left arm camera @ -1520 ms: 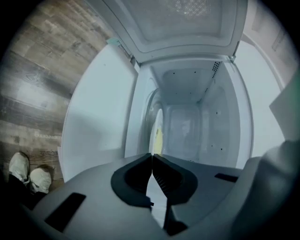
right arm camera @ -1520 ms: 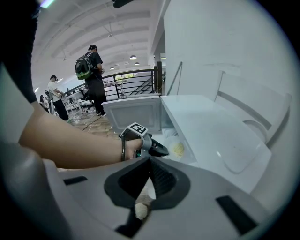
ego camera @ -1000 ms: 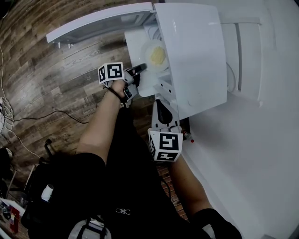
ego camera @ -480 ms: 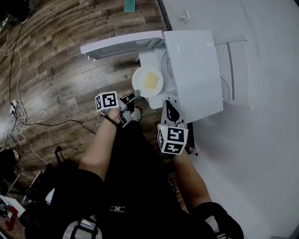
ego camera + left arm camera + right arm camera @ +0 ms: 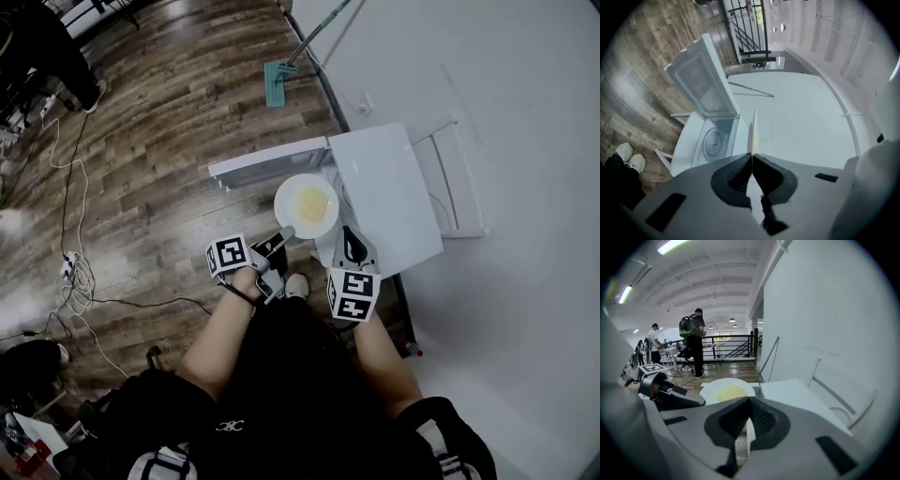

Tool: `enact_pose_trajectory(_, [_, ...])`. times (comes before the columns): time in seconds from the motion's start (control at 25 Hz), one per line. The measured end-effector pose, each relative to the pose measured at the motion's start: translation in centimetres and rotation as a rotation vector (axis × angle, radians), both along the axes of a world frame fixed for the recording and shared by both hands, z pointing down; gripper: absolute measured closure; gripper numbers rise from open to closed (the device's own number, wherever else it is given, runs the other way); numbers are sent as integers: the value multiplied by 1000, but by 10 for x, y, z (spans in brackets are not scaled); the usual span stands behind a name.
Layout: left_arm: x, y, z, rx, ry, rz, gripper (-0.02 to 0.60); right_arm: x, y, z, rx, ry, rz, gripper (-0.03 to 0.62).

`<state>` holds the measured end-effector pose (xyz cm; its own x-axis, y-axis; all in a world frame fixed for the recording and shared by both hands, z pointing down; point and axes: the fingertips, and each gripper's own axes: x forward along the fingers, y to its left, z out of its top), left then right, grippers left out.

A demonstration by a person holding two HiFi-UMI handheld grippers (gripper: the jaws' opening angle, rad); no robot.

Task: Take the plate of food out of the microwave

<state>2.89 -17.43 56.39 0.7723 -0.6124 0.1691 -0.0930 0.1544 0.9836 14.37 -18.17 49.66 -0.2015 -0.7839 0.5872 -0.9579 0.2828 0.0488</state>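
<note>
Two grippers are in view. The left gripper [image 5: 281,236] is clamped on the near rim of the plate [image 5: 285,199]. Its own view shows the jaws pressed together on that rim, with the plate seen edge-on. The plate carries a flat yellow food [image 5: 312,201] and is held level outside the microwave [image 5: 380,187], in front of the cavity, between the swung-open door [image 5: 267,162] and the cabinet. The right gripper [image 5: 350,236] is closed with nothing between its jaws. It sits just beside the plate's right edge, over the front corner of the microwave. The turntable [image 5: 712,143] shows inside the cavity, below and left of the plate. A mop [image 5: 278,82] leans at the wall beyond the door, and a white frame [image 5: 450,178] stands against the wall beside the microwave. Cables [image 5: 73,272] lie on the wood floor [image 5: 159,141], well apart to the left. One shoe [image 5: 296,284] of the person shows below the plate. In the right gripper view, two persons [image 5: 693,341] stand far back near a railing [image 5: 731,345]. The only markings that can be made out are the black-and-white square patterns on each cube [image 5: 228,255]. The kind of food cannot be told. What the microwave stands on cannot be made out.
</note>
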Motion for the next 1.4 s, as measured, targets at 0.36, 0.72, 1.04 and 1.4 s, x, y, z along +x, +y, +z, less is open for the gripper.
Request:
enact_pose_trajectory(0.36, [6,-19,-104,28,7,-34,572,35,-10,-80,109,-42,108,582])
enact_pose_trajectory(0.72, [38,-42,-178,53,8,-22,572,61,-37,-145,245,-162,162,582])
enact_pose_trajectory(1.04, [38,-59,-207,81,14,-53,572,55,-48,-175,308,-185,131,582])
enact_pose_trajectory(1.4, [45,-61,-214,100,24,-51,572,54,-51,-174,306,-200,120,582])
